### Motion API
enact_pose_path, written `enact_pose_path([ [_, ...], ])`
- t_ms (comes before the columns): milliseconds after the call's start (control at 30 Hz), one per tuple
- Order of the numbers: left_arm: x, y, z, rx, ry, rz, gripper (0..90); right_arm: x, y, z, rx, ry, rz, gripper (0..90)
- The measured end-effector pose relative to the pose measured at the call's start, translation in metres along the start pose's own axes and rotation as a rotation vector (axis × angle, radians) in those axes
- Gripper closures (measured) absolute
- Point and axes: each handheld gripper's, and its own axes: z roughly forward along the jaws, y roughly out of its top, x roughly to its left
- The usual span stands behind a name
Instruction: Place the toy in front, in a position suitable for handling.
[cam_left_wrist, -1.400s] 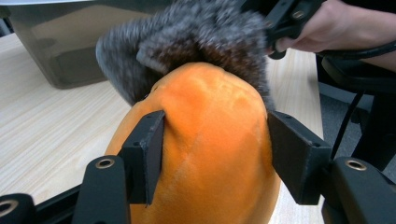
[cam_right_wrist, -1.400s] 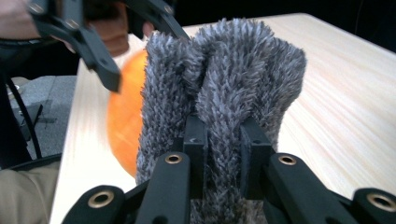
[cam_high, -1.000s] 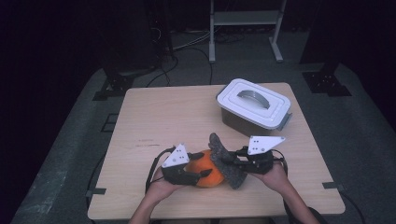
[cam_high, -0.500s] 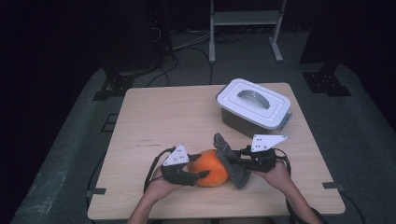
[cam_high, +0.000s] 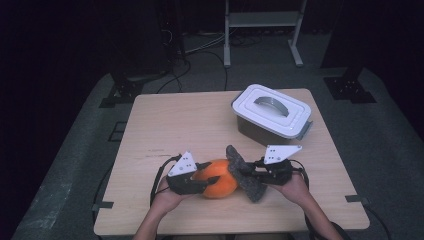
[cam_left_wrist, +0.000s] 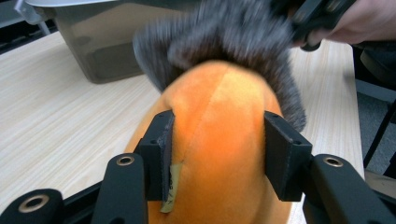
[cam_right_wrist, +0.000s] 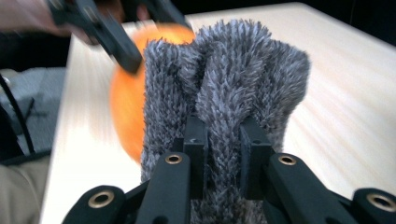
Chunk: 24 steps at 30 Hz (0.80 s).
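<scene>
An orange plush ball (cam_high: 217, 178) lies near the table's front edge, and my left gripper (cam_high: 202, 176) is shut on it; its pads press both sides of the orange plush (cam_left_wrist: 219, 140). A grey fuzzy cloth (cam_high: 245, 174) drapes against the ball's right side. My right gripper (cam_high: 252, 172) is shut on a fold of that grey cloth (cam_right_wrist: 224, 107). Behind the cloth in the right gripper view sit the orange ball (cam_right_wrist: 128, 102) and the other gripper, blurred.
A grey storage box with a white lid and handle (cam_high: 272, 114) stands at the back right of the wooden table (cam_high: 175, 125). Cables trail off the front edge. Dark floor, stands and a rack surround the table.
The orange ball has rolled so more of it faces up. The grey cloth has shifted from on top of it to its right side, pulled by the right gripper.
</scene>
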Motion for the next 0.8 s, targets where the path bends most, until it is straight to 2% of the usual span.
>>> enact_pose_path([
  [67, 0.0, -0.001, 0.0, -0.003, -0.002, -0.004, 49.7, 0.002, 0.002, -0.001, -0.018, 0.007, 0.0, 75.6],
  [167, -0.002, 0.0, 0.003, -0.001, -0.008, 0.001, 49.6, 0.006, 0.011, -0.007, -0.096, 0.032, -0.006, 75.6],
  [200, -0.003, 0.0, 0.004, 0.0, -0.012, 0.006, 49.5, 0.007, 0.013, -0.007, -0.096, 0.031, -0.01, 75.6],
  [333, -0.002, -0.002, 0.005, 0.013, -0.023, 0.009, 45.4, 0.004, 0.004, 0.003, -0.03, 0.027, -0.002, 75.6],
  [433, 0.0, -0.002, 0.006, 0.0, -0.035, -0.006, 35.7, 0.002, 0.001, 0.006, -0.017, 0.034, 0.01, 75.5],
  [500, 0.002, -0.002, 0.005, 0.005, -0.027, -0.016, 26.3, 0.001, 0.0, 0.006, -0.01, 0.033, 0.006, 75.5],
  [567, 0.006, -0.006, 0.005, 0.009, -0.036, -0.033, 23.7, 0.0, -0.002, 0.005, -0.006, 0.035, 0.014, 75.5],
  [700, 0.008, -0.009, 0.006, 0.011, -0.049, -0.04, 26.5, -0.003, -0.004, 0.006, 0.002, 0.035, 0.027, 75.4],
  [800, 0.005, -0.009, 0.006, 0.016, -0.035, -0.018, 39.1, -0.004, -0.005, 0.005, 0.015, 0.029, 0.034, 75.3],
])
